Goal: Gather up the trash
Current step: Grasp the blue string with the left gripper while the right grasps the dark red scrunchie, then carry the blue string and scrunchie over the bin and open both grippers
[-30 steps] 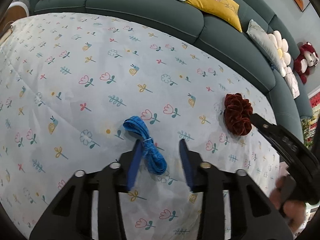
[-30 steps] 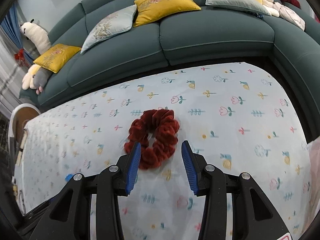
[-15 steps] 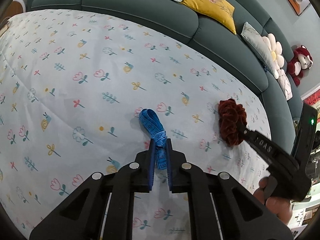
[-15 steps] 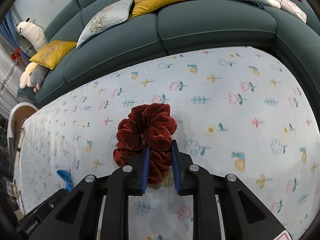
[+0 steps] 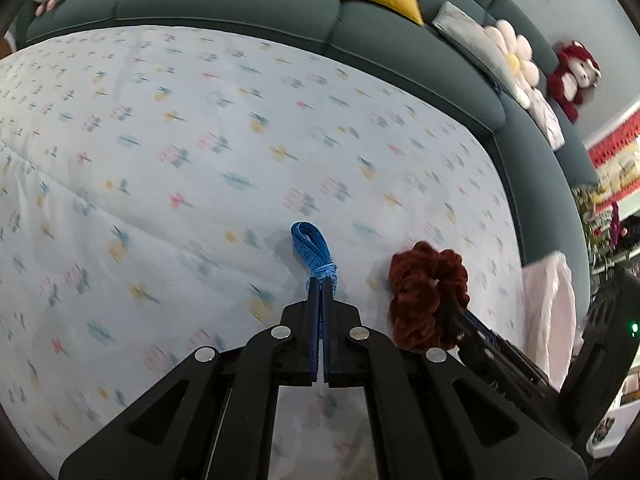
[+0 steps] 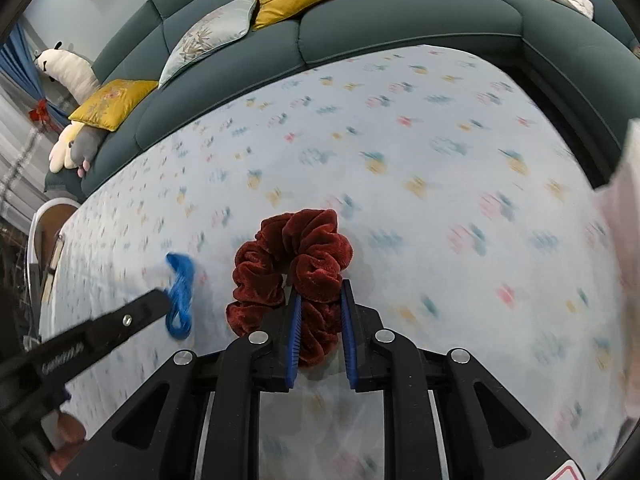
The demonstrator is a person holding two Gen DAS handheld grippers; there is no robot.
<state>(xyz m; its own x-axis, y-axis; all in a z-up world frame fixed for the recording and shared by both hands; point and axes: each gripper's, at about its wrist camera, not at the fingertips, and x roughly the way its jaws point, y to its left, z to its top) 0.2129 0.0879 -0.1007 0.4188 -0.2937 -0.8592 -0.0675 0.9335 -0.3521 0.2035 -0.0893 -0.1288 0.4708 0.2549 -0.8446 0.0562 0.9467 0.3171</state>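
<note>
Pickup step; left gripper (image 5: 321,280) clenched on blue tape measure (image 5: 310,248); right gripper (image 6: 318,300) grasping red scrunchie (image 6: 294,258); next likely carry both to pink bag (image 5: 550,312), near right.

Soft, even daylight filled both views; the floral sheet (image 5: 200,200) was smeared by motion blur, while the black fingers (image 6: 276,344) stayed sharp. Fisheye edges curved and darkened.

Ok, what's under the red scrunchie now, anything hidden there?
Only the flower-print cloth shows around the red scrunchie, which the right gripper pinches. The patch directly beneath it is covered, so I can't rule anything out.
</note>
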